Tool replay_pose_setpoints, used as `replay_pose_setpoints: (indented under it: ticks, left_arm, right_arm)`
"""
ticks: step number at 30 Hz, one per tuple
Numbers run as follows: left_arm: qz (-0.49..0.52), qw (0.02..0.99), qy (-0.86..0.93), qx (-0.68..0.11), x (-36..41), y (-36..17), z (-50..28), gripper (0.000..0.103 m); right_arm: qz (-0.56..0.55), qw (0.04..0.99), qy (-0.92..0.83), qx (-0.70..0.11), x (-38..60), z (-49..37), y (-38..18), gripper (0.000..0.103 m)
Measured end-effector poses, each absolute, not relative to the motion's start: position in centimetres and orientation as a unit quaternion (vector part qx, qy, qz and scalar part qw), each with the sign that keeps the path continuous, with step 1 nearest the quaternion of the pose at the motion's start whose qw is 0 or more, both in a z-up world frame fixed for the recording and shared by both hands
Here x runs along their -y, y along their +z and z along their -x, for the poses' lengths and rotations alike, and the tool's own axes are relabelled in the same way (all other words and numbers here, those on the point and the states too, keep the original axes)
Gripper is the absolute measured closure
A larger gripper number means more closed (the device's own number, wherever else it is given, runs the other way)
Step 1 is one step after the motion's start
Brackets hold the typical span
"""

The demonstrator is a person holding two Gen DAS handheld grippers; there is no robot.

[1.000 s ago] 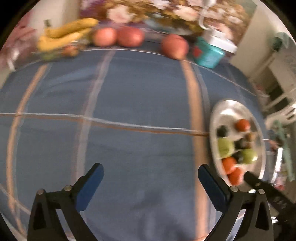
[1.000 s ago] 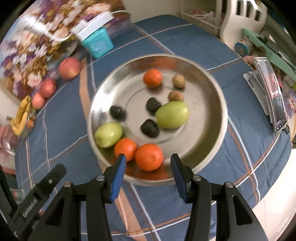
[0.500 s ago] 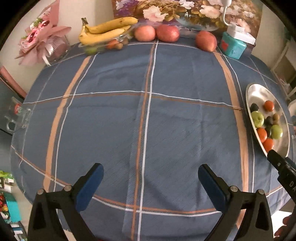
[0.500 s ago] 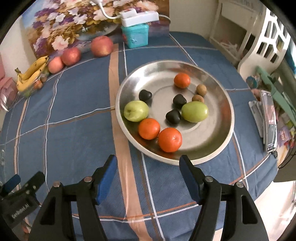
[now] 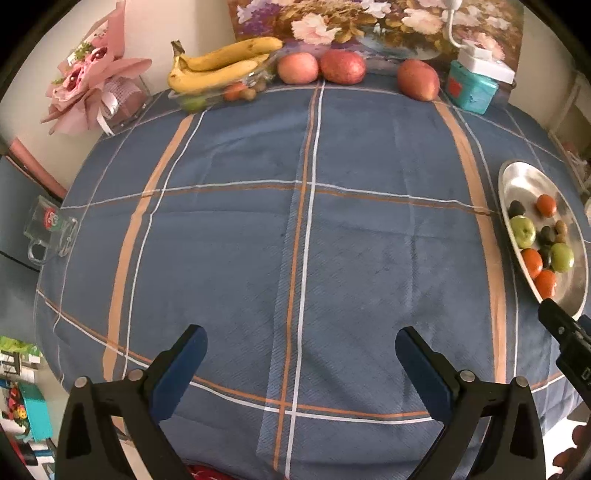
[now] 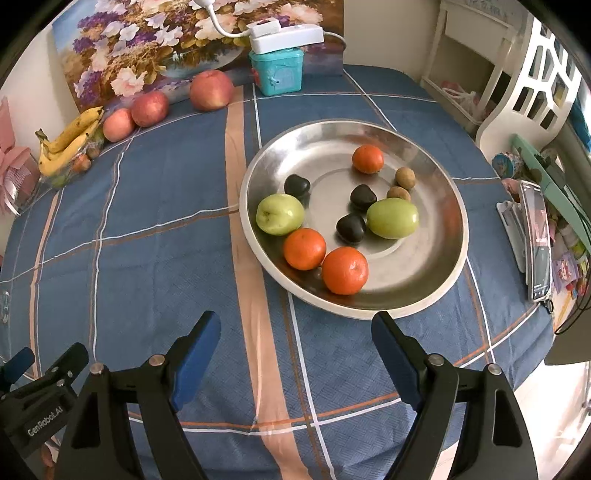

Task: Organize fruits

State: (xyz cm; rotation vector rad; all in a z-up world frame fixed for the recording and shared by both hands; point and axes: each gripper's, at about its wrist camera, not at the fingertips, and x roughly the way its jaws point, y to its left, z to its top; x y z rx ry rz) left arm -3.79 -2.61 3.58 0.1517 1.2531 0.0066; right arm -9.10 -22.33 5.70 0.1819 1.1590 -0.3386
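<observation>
A steel plate on the blue checked tablecloth holds three oranges, two green fruits, three dark fruits and two small brown ones. My right gripper hovers just in front of the plate's near rim, its jaws opening with nothing between them. My left gripper stands open over bare cloth, with the plate at its far right. Bananas in a glass dish and three red apples line the table's far edge.
A teal box with a white power strip on top, a flower painting and a pink bouquet stand at the back. A glass mug sits at the left table edge. A phone lies right of the plate.
Both grippers pulled back and tilted up, so more of the table shows. The right gripper's jaws widened from narrow to wide and its view rolled level. The fruits kept their places.
</observation>
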Motion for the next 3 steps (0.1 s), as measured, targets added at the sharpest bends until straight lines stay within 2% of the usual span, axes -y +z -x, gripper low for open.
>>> replay_pose_setpoints:
  ticks: [3]
  left_arm:
    - [-0.074,0.811,-0.002,-0.581,2.82,3.84,3.90,0.000]
  right_arm:
    - [-0.086,0.819,-0.160,-0.544,22.33,9.09,5.69,0.019]
